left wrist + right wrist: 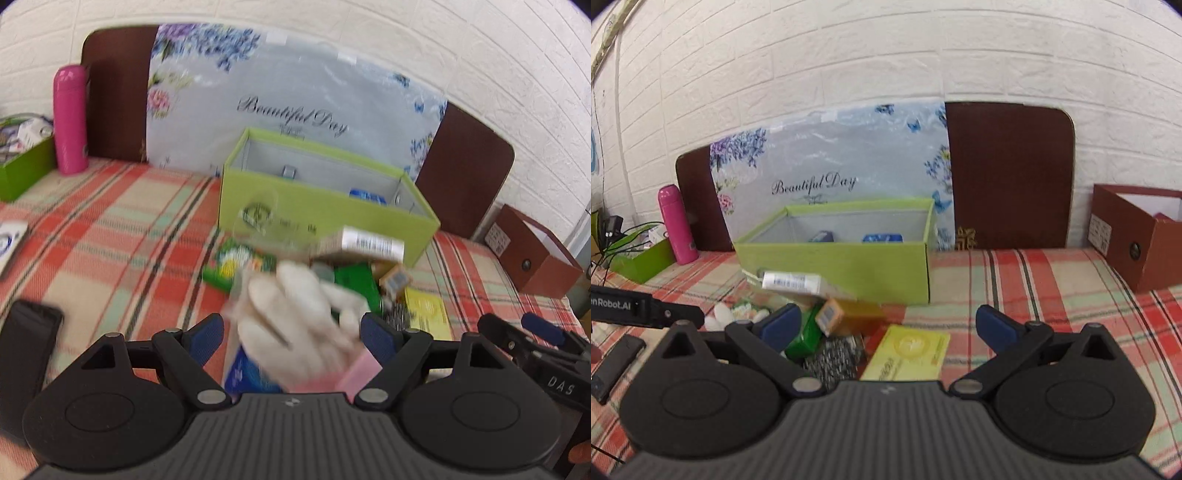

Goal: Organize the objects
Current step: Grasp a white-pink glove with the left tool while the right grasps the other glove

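Lying between the spread left tongs [291, 332]: a blurred white bundle [295, 317].

Pink flask [69, 120] upright at left rear of plaid cloth [110, 229], against dark brown headboard [1010, 173]. Floral bag [295, 99] lettered "Beautiful Day" leans on headboard. White brick wall [849, 55] behind. Brown box [1137, 236] open at far right. Black phone [26, 350] flat near left edge. Cables [624, 236] at far left.
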The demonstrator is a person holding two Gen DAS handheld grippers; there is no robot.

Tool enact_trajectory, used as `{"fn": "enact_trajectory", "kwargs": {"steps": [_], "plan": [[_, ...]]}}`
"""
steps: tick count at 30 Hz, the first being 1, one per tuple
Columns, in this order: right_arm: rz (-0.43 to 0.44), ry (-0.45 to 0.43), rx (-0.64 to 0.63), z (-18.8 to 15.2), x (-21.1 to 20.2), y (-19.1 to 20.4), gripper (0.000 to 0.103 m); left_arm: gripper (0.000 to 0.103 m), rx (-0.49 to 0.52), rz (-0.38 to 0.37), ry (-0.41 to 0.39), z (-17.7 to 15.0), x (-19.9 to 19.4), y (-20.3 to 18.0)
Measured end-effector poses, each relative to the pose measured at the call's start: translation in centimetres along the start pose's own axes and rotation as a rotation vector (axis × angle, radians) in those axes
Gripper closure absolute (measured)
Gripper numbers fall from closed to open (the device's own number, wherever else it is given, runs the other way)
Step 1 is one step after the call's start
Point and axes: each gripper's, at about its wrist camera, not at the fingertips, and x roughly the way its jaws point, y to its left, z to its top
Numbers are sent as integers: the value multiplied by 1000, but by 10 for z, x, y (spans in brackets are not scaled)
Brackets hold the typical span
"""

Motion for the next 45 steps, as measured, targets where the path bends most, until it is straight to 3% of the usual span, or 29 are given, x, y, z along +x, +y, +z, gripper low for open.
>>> {"fn": "enact_trajectory", "kwargs": {"steps": [7,12,18,23,24,26,28,31,36,41,42,43,45], "plan": [[-66,117,81,-67,-25,-15,0,19,46,-62,39,-34,-3,-20],[-58,106,96,-82,-43,-17,0,19,110,-52,17,-35,2,-35],[74,63,-41,-70,-33,21,0,19,20,9,-47,-28,-21,-6],[173,66,-144,-64,1,57,7,19,-45,24,-17,-32,-24,16],[177,65,-152,-63,8,60,11,19,-52,21,-5,-32,-23,17],[186,107,-153,-62,20,62,41,19,-58,12,14,-33,-19,18],[228,114,-77,-60,17,53,81,19,-53,-7,20,-35,-15,16],[158,36,-55,-56,-6,40,97,19,-43,-24,32,-36,-4,10],[58,-36,29,-55,-42,2,97,19,-12,-64,58,-37,15,-4],[57,28,10,-64,-51,-13,93,19,12,-109,77,-38,17,-16],[64,45,11,-67,-49,-13,77,19,22,-118,72,-38,14,-18],[73,70,8,-68,-45,-12,48,19,33,-125,66,-39,10,-19],[77,102,0,-72,-38,-6,26,19,52,-135,64,-42,4,-20]]}}
